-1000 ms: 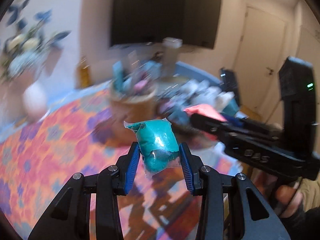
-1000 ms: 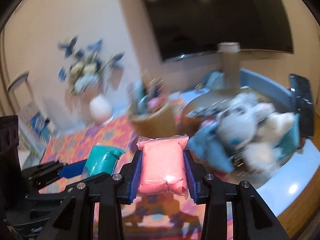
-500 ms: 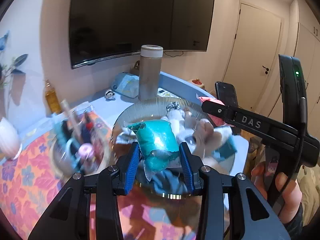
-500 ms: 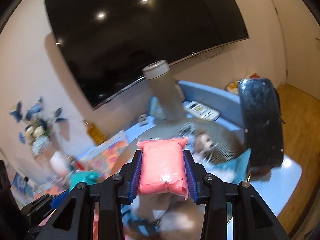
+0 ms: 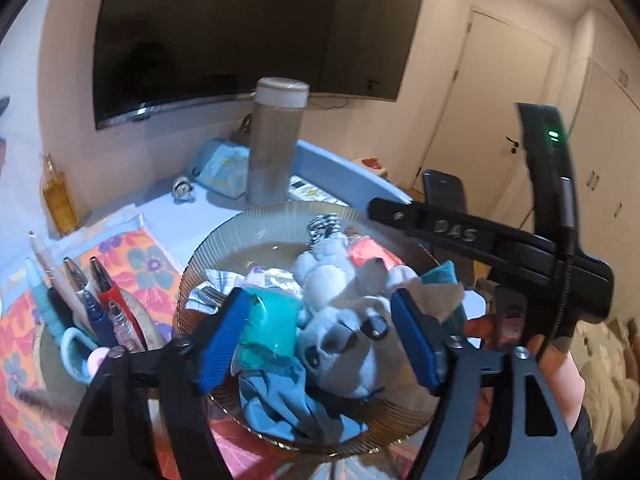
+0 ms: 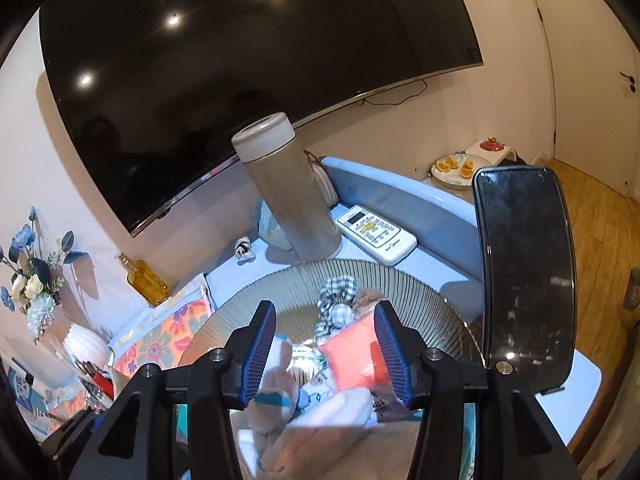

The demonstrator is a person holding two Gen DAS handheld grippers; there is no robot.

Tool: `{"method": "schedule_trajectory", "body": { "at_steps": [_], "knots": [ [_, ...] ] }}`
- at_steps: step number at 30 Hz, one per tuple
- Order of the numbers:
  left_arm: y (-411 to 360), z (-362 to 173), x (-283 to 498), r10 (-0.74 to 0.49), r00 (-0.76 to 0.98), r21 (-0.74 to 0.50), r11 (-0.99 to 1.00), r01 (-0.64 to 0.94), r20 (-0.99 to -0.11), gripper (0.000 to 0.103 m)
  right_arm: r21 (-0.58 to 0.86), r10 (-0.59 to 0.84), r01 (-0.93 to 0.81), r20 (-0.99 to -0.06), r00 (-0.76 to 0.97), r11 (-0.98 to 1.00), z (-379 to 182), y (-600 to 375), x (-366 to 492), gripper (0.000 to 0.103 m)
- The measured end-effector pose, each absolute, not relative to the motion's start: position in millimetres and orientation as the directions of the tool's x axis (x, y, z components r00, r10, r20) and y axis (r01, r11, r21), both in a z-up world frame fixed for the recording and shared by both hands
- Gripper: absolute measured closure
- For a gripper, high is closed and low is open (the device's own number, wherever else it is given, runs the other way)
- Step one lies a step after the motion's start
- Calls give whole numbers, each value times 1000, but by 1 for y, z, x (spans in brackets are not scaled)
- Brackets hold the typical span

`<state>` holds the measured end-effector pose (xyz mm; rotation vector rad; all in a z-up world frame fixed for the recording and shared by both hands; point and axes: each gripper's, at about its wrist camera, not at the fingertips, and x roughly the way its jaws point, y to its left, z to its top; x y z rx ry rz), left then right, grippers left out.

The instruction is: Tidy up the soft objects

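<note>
A ribbed glass bowl (image 5: 240, 232) holds several soft things: a grey plush toy (image 5: 344, 344), blue cloth (image 5: 280, 404) and a checked scrunchie (image 5: 324, 226). My left gripper (image 5: 320, 344) is open above the bowl; a teal soft packet (image 5: 268, 328) lies in the bowl by its left finger. My right gripper (image 6: 324, 356) is open over the bowl (image 6: 400, 280); a pink soft packet (image 6: 352, 356) rests in the bowl against its right finger. The pink packet also shows in the left wrist view (image 5: 368, 252).
A tall grey flask (image 5: 276, 144) stands behind the bowl, with a tissue pack (image 5: 220, 168) and a remote control (image 6: 376, 232) nearby. A pen holder (image 5: 80, 312) sits left of the bowl on a floral mat (image 5: 140, 256). A phone (image 6: 524, 264) is mounted at right.
Both grippers moved over the bowl, lowered and opened. The teal packet and the pink packet left the jaws and now lie in the bowl.
</note>
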<state>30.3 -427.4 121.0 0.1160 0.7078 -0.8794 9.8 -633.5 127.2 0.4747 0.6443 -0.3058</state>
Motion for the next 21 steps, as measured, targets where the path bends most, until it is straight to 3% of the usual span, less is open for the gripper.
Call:
{"method": "schedule_trajectory", "body": {
  "at_steps": [5,12,15,21],
  "knots": [
    [-417,131,3,-658,450,-114,630,768,-604,28,291,-130,385,-626,769,876,135,-611,-4,53],
    [-358,154,-24,-635,518,-114,688,717,-573,26,308,-77,301,-571,817,903,162,-566,-37,51],
    [-318,163,-33,-573,595,-92,759,644,-563,26,331,-47,263,-539,841,906,170,-542,-51,45],
    [-233,181,-53,-380,759,-19,899,438,-529,26,357,84,119,-505,859,927,180,-472,-61,45]
  ]
}}
